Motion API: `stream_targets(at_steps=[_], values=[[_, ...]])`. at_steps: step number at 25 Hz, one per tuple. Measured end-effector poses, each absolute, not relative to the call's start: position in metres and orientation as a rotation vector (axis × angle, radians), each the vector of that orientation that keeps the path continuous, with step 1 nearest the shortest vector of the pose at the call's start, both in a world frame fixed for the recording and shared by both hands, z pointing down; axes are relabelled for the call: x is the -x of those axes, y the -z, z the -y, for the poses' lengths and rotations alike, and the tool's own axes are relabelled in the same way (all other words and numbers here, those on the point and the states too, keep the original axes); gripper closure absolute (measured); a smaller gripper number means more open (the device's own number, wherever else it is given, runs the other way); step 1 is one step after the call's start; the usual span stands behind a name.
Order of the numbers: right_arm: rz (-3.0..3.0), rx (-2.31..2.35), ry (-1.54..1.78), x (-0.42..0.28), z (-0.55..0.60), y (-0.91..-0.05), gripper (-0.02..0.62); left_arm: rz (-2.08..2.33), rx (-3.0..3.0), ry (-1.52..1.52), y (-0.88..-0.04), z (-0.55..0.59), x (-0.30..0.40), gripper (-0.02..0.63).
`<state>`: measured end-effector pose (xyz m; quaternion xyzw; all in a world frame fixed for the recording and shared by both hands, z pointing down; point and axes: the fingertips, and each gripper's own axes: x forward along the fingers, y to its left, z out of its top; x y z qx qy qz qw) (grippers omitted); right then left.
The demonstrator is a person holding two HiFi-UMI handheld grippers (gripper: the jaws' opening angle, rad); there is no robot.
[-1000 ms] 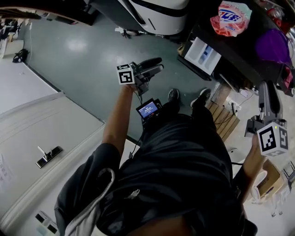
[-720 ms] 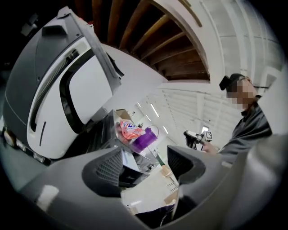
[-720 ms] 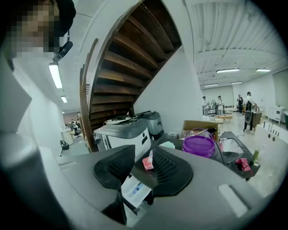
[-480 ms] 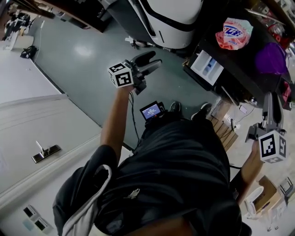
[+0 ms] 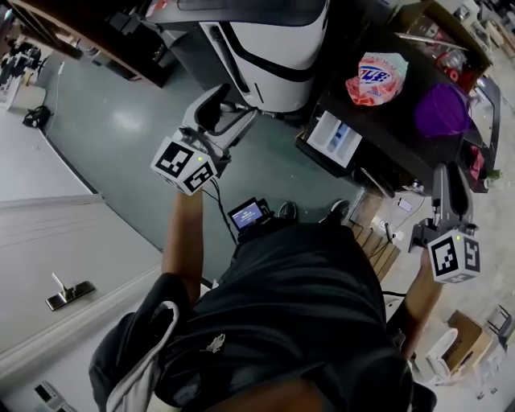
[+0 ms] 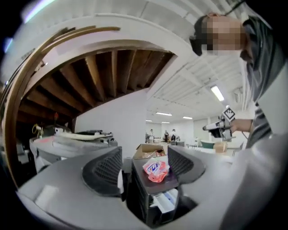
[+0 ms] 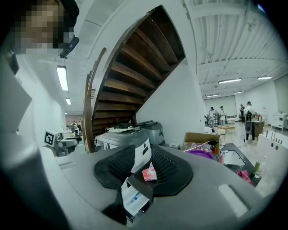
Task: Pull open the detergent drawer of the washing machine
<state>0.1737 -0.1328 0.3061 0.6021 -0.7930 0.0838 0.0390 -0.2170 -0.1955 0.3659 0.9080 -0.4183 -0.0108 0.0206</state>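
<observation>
The dark washing machine [image 5: 378,121] stands at the right of the head view, with its white detergent drawer [image 5: 332,138] sticking out of the front. A pink detergent bag [image 5: 376,77] lies on top. My left gripper [image 5: 229,109] is raised well left of the drawer and apart from it. Its jaws are opening with nothing between them. In the left gripper view, the drawer [image 6: 165,202] and bag [image 6: 155,170] show far off beyond the left gripper [image 6: 145,155]. My right gripper [image 5: 449,181] hangs right of the machine, open by a narrow gap and empty; the right gripper view shows the drawer [image 7: 132,200] beyond it.
A white and grey appliance [image 5: 273,48] stands behind my left gripper. A purple tub [image 5: 441,111] and a cardboard box [image 5: 434,16] sit on the dark machine. A wooden staircase [image 7: 135,67] rises behind. A white door with a lever handle [image 5: 68,291] lies at the lower left.
My left gripper has risen and rolled, so its marker cube now sits nearer the camera. My right gripper has lifted a little. The drawer has stayed out.
</observation>
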Motion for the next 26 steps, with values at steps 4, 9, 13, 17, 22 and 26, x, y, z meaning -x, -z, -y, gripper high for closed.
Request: stream_targets(at_steps=[4, 9, 13, 17, 22, 26], values=[[2.302, -1.833, -0.168, -0.180, 0.129, -0.313, 0.477, 1.453, -2.938, -0.147, -0.329, 0.193, 0.201, 0.262], [2.289, -1.869, -0.175, -0.188, 0.120, -0.313, 0.477, 1.431, -3.016, -0.107, -0.294, 0.183, 0.184, 0.262], [2.280, -1.892, -0.193, -0.194, 0.117, -0.315, 0.477, 1.369, -3.072, -0.114, -0.287, 0.177, 0.170, 0.262], [2.279, -1.899, -0.210, -0.193, 0.114, -0.318, 0.477, 1.304, -3.117, -0.125, -0.287, 0.170, 0.160, 0.262], [2.288, -1.872, -0.232, -0.187, 0.117, -0.324, 0.477, 1.298, -3.122, -0.163, -0.292, 0.169, 0.156, 0.262], [2.302, -1.837, -0.245, -0.179, 0.118, -0.330, 0.477, 1.304, -3.104, -0.155, -0.294, 0.168, 0.158, 0.262]])
